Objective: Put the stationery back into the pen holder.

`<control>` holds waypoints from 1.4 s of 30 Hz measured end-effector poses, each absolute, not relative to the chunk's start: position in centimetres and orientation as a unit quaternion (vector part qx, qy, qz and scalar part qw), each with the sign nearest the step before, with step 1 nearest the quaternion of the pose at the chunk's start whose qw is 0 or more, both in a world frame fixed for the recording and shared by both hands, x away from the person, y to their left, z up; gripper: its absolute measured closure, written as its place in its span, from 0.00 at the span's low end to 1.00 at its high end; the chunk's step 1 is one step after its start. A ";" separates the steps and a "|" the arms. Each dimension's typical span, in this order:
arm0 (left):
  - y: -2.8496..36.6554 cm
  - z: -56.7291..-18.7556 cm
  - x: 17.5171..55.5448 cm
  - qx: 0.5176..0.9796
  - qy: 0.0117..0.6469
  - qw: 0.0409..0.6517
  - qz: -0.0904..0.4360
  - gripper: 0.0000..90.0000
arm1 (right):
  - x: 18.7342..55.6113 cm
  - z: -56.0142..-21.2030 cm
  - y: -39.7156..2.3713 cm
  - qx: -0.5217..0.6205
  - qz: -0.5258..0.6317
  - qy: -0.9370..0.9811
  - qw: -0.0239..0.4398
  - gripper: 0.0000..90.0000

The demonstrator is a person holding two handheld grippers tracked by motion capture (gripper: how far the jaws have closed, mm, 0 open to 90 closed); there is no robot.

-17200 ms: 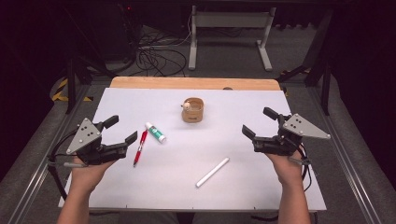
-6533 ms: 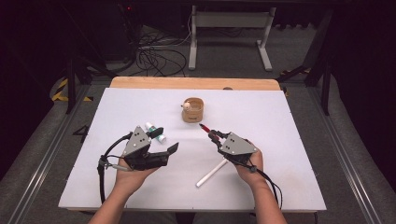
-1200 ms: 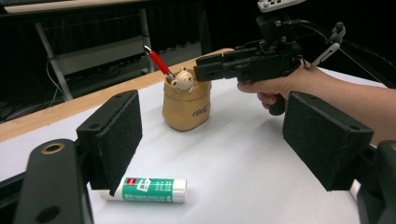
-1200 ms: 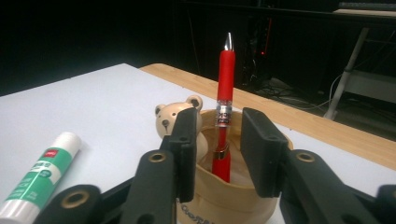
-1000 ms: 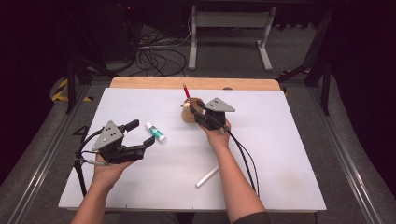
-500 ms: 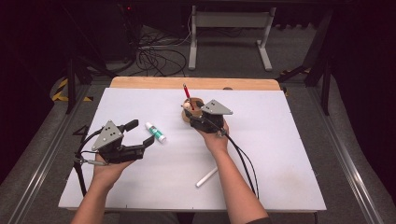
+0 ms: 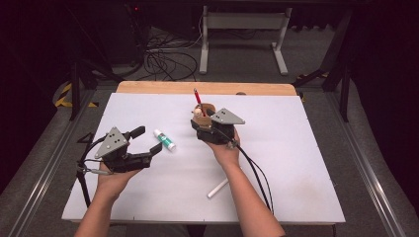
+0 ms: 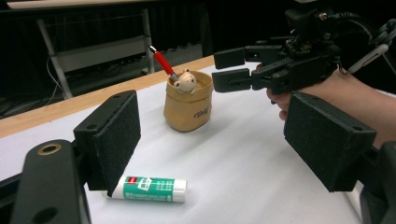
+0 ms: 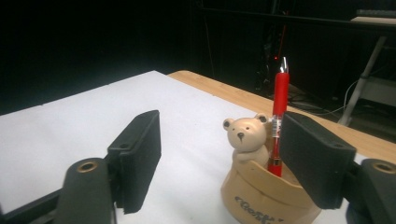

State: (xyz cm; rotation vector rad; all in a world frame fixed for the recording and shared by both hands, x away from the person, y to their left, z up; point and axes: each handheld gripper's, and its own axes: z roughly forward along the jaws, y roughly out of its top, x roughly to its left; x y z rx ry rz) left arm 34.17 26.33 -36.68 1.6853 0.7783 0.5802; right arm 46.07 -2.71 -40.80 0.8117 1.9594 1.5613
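Observation:
A tan pouch-shaped holder with a small bear figure on its rim stands at the table's far middle. A red pen stands tilted inside it. My right gripper sits just in front of the holder. Its jaws have just been opening and stand apart on either side of the holder, with the pen close to the right pad but free. My left gripper hovers open at the left. A green-and-white glue stick lies by its tips, also seen under its left pad.
A white marker lies on the white tabletop near the front, beside my right forearm. A wooden strip runs along the far edge. Cables and a metal stand sit on the dark floor beyond.
The right gripper has let go of the red pen, which now stands in the holder, and has drawn back a little toward me. The left gripper has stayed put.

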 end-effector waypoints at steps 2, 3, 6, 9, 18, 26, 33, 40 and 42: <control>26.4 -36.7 34.2 0.715 0.333 0.564 0.245 0.21 | 45.9 -40.8 -2.7 0.296 0.573 0.722 0.250 0.27; 26.4 -36.7 34.2 0.715 0.333 0.564 0.245 0.21 | 45.8 -40.8 -2.6 0.298 0.572 0.723 0.247 0.26; 26.4 -36.7 34.2 0.716 0.333 0.562 0.246 0.21 | 45.7 -40.9 -2.5 0.298 0.572 0.724 0.244 0.23; 26.4 -36.7 34.2 0.715 0.334 0.563 0.247 0.21 | 45.5 -40.9 -2.3 0.299 0.572 0.725 0.238 0.20; 26.7 -36.6 34.2 0.712 0.338 0.564 0.246 0.21 | 45.2 -41.1 -1.8 0.303 0.568 0.730 0.230 0.10; 26.7 -36.6 34.2 0.714 0.337 0.561 0.249 0.21 | 44.8 -41.2 -1.1 0.301 0.561 0.738 0.226 0.04; 26.7 -36.7 34.2 0.717 0.336 0.558 0.250 0.21 | 44.5 -41.4 -0.3 0.293 0.555 0.747 0.219 0.02; 26.9 -36.7 34.3 0.714 0.340 0.561 0.244 0.21 | 44.3 -41.6 0.5 0.295 0.543 0.758 0.207 0.06; 26.9 -36.7 34.3 0.714 0.340 0.560 0.246 0.21 | 44.3 -41.7 0.7 0.297 0.539 0.761 0.204 0.08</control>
